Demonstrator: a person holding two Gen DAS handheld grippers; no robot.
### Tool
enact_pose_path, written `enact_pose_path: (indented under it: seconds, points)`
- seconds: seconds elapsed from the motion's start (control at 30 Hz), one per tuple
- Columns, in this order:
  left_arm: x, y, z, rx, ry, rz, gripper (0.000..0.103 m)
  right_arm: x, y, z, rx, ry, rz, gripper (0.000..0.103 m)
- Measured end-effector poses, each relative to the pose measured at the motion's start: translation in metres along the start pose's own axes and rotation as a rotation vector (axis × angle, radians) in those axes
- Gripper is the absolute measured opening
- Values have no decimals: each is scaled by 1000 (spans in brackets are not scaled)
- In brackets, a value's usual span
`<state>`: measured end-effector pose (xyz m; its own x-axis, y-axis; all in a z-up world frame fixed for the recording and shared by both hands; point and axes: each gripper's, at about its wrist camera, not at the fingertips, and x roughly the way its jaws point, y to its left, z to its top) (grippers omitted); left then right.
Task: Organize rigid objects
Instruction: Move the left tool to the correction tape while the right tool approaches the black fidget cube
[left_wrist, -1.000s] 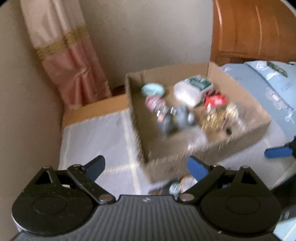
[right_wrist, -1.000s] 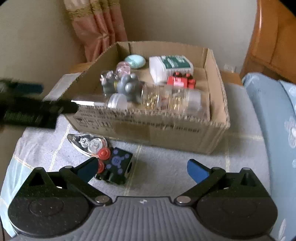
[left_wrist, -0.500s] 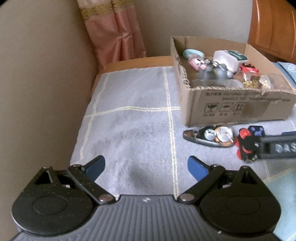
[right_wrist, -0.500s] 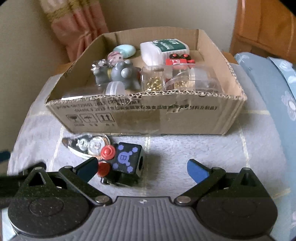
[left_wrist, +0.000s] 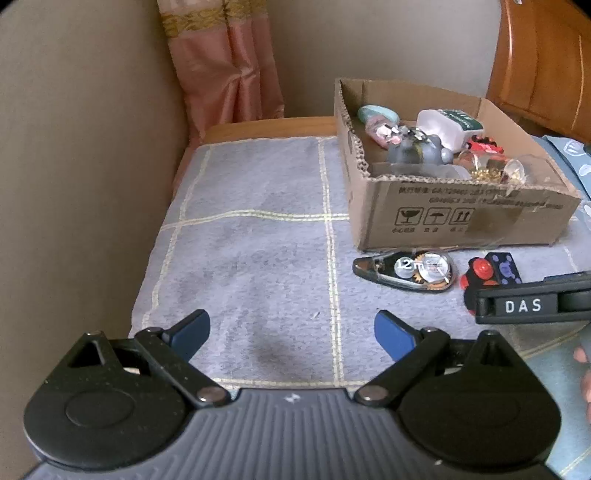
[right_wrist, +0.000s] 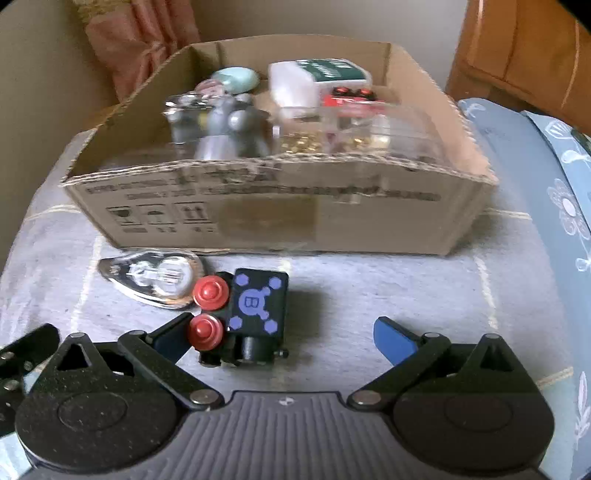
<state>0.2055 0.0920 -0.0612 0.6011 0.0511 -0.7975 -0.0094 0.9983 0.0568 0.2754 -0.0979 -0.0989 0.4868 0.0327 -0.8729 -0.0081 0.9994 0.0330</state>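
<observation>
A pink curtain (left_wrist: 225, 62) hangs at upper left against a beige wall (left_wrist: 74, 129). Wooden furniture (left_wrist: 543, 62) fills the upper right. A grey checked cloth (left_wrist: 258, 240) spreads across the centre.

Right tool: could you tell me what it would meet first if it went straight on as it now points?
Probably the black toy block with red knobs, lying between the open right tool fingers' line; depth is unclear.

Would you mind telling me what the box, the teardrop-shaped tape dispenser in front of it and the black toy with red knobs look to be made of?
Box: brown corrugated cardboard, matte; fluted torn rim and printed handling symbols.
Tape dispenser: likely clear glossy plastic; reels show through its shell.
Black toy: probably hard moulded plastic, matte black body, shiny red knobs.
</observation>
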Motion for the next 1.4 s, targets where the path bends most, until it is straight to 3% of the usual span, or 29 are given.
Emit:
enact_pose_path:
  seconds: [0.37,0.5,0.83,1.4]
  points:
    - [2,-14,1,24,4,-30,96,-9,-47,-16,48,-12,-46,103]
    - [5,-20,1,38,12,-41,96,-9,-51,-22,4,-23,-62,103]
    - [16,-39,6,63,29,-77,96,-10,-68,-33,-108,-82,9,103]
    - [40,-62,15,74,49,-117,96,-7,-68,-37,-118,-114,16,103]
